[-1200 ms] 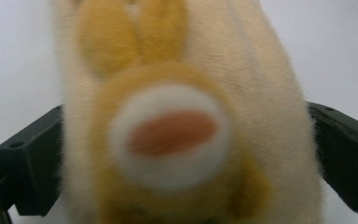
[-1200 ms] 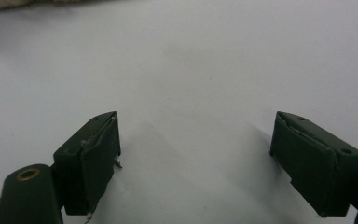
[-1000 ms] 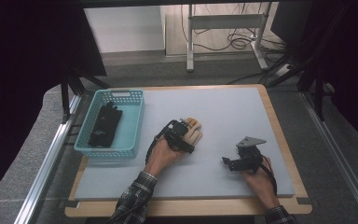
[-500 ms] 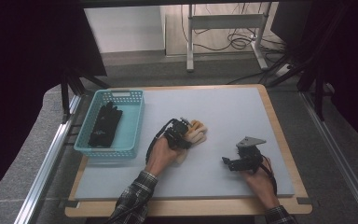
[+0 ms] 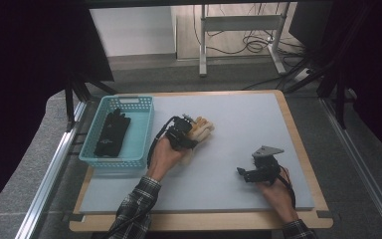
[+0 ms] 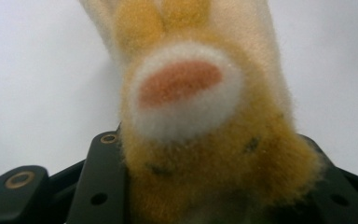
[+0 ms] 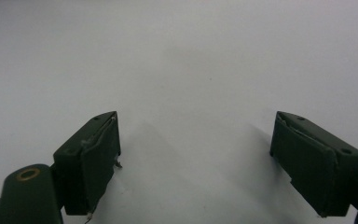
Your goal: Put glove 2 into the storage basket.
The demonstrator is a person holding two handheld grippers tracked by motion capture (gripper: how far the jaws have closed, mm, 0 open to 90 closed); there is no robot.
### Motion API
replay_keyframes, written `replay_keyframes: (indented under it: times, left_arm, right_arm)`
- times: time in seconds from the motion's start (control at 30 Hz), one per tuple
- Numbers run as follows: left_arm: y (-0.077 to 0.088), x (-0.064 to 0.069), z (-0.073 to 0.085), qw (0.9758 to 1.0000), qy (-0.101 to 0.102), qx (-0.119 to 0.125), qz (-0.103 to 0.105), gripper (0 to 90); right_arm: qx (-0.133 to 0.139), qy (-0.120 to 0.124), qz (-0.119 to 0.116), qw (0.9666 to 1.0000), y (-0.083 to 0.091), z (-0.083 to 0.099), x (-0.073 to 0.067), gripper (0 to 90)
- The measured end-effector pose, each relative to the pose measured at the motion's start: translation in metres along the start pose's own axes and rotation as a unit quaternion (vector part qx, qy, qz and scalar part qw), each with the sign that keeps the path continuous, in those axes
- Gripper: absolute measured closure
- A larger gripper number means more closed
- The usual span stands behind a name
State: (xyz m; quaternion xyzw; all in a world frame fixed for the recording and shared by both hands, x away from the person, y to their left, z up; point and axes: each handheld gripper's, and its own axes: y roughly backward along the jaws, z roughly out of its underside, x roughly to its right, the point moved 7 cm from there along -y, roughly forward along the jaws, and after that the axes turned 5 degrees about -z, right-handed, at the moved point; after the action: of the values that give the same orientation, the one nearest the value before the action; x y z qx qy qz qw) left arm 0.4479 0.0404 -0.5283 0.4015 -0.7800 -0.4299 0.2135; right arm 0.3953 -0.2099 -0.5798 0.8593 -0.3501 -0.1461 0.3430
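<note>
I had the left tongs (image 5: pixel 193 133) clamped on a fuzzy tan-and-cream plush glove shaped like an animal paw (image 5: pixel 201 130), near the middle of the pale grey table (image 5: pixel 238 119). The jaws had just closed, and the plush was squeezed between them with the toes sticking out toward 2 o'clock. The right tongs (image 5: pixel 242 173) sat at about 4 o'clock from the paw, well apart, jaws wide and holding nothing.

My worry was the grip. The glove is soft and loose, so I judged the jaws might have pinched only pile and one layer of fabric; if so, it could slide out or sag on the way across. The likely destination, a light blue perforated plastic basket (image 5: pixel 140 130), lay at 9 o'clock from the paw and already held a black glove (image 5: pixel 110 133). A drooping cuff could catch the basket's near wall and drag it, since nothing was steadying it.

The left gripper view gave me what the high view could not: the paw (image 6: pixel 200 140) bulging between both black jaws, its pink pad ringed in white facing the lens, which told me the bite was deep. The right gripper view showed bare table between the spread right tongs (image 7: pixel 196 158). The high view alone placed the basket and both hands.
</note>
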Motion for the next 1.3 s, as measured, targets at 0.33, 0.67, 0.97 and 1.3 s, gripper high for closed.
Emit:
replay_keyframes:
  times: [0.33, 0.67, 0.97, 1.3]
  left_arm:
    - [0.035, -0.032, -0.004, 0.9994, 0.015, 0.008, -0.029, 55.0]
    - [0.065, -0.075, 0.005, 0.9963, 0.052, 0.011, -0.068, 54.8]
    - [0.083, -0.112, 0.021, 0.9913, 0.090, 0.011, -0.096, 54.6]
    - [0.101, -0.153, 0.044, 0.9819, 0.133, 0.008, -0.135, 54.6]
  right_arm:
    - [0.000, 0.000, 0.000, 1.0000, 0.000, 0.000, 0.000, 15.5]
    - [0.000, 0.000, 0.000, 1.0000, 0.000, 0.000, 0.000, 15.6]
    - [0.000, 0.000, 0.000, 1.0000, 0.000, 0.000, 0.000, 15.5]
    - [0.000, 0.000, 0.000, 1.0000, 0.000, 0.000, 0.000, 15.5]
